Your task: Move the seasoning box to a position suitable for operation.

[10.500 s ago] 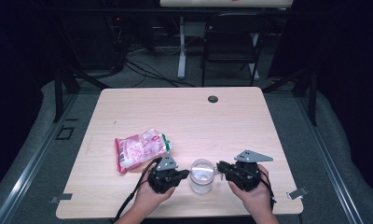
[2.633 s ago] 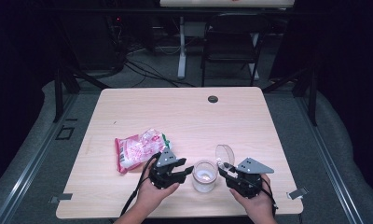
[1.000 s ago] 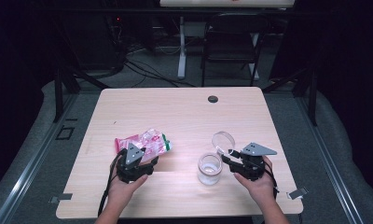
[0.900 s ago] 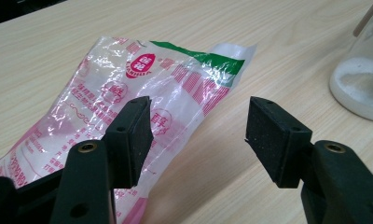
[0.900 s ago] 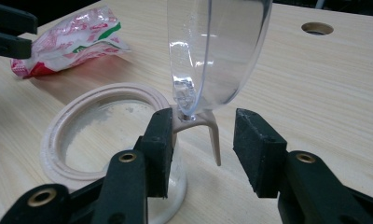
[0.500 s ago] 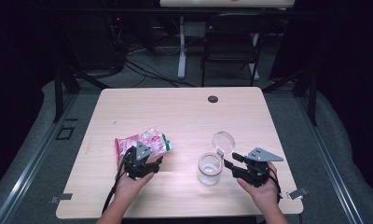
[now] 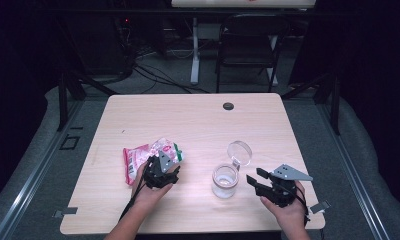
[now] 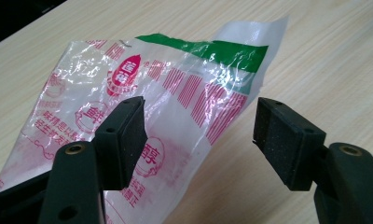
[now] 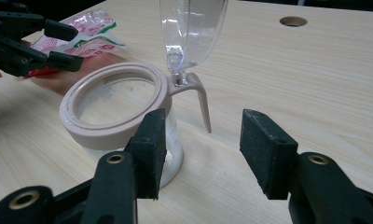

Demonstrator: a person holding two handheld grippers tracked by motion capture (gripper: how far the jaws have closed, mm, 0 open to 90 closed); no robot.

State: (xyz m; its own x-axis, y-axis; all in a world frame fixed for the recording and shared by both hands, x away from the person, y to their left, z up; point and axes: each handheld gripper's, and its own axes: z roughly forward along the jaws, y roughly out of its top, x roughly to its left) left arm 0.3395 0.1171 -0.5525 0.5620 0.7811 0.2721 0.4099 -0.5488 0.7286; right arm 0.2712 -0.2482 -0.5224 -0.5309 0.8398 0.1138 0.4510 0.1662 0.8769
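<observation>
Overall light: the pale wooden surface (image 7: 198, 125) is evenly lit from above; the room around it falls to near black from 9 through 12 to 3 o'clock in the high view.
Shadows: soft and short, hugging the clear glass jar with the beige ring rim (image 7: 225, 180) toward 6 o'clock.
Glare: white specular streaks across the crinkled pink, white and green plastic bag (image 8: 147, 107) in the left gripper view; highlights on the jar's raised clear lid (image 9: 192, 28).
Focus: the black left claw (image 8: 198, 140) pads are slightly soft at the bottom edge; wood grain behind stays fairly crisp.
Distortion: the right claw (image 9: 201, 151) looms large at 6 o'clock, wide-angle stretched.
Sharpness: the high view is grainy, with fine detail lost.
</observation>
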